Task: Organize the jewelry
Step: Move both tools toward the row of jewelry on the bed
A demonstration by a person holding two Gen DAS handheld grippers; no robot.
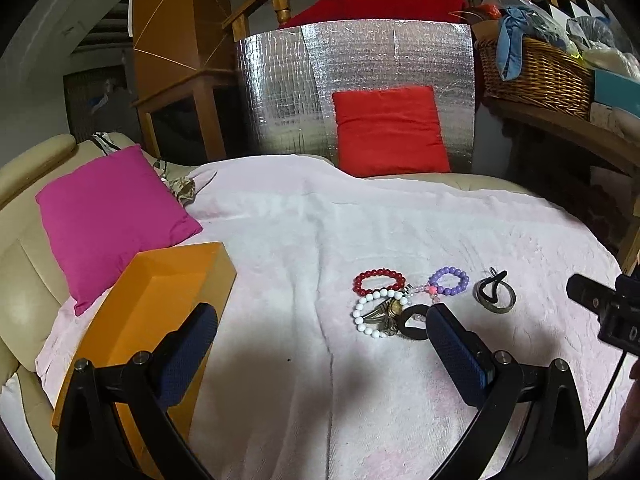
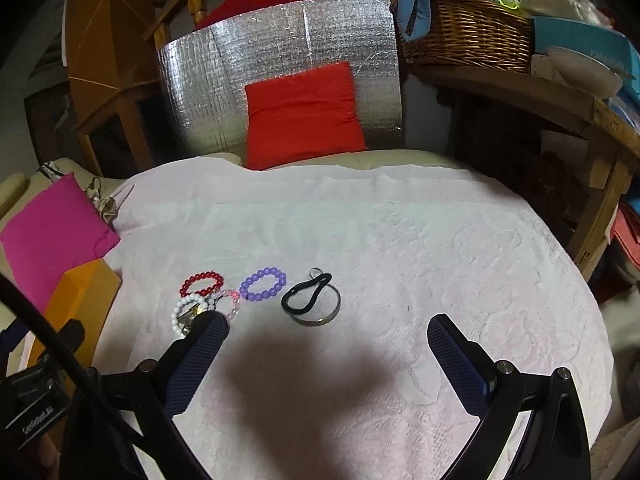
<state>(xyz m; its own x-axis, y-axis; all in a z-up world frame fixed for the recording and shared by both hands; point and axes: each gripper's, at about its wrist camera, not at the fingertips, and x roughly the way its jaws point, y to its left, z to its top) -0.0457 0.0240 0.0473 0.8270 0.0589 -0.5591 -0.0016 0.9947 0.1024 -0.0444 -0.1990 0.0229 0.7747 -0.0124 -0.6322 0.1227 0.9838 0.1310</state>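
On the pale pink towel (image 1: 304,240) lies a cluster of jewelry: a red bead bracelet (image 1: 378,280), a white bead bracelet (image 1: 366,316), a purple bead bracelet (image 1: 449,280), a black ring (image 1: 412,322) and a metal bangle (image 1: 495,299) with a black hair tie (image 2: 306,293) across it. An open orange box (image 1: 160,300) sits at the left. My left gripper (image 1: 320,328) hovers open just before the cluster, holding nothing. My right gripper (image 2: 328,340) is also open and empty, with the bangle (image 2: 316,312) a little ahead of it.
A magenta cushion (image 1: 108,216) lies behind the box. A red cushion (image 1: 390,130) leans on a silver foil panel (image 1: 352,60) at the back. A wicker basket (image 2: 468,32) full of clutter stands on a wooden shelf at the right.
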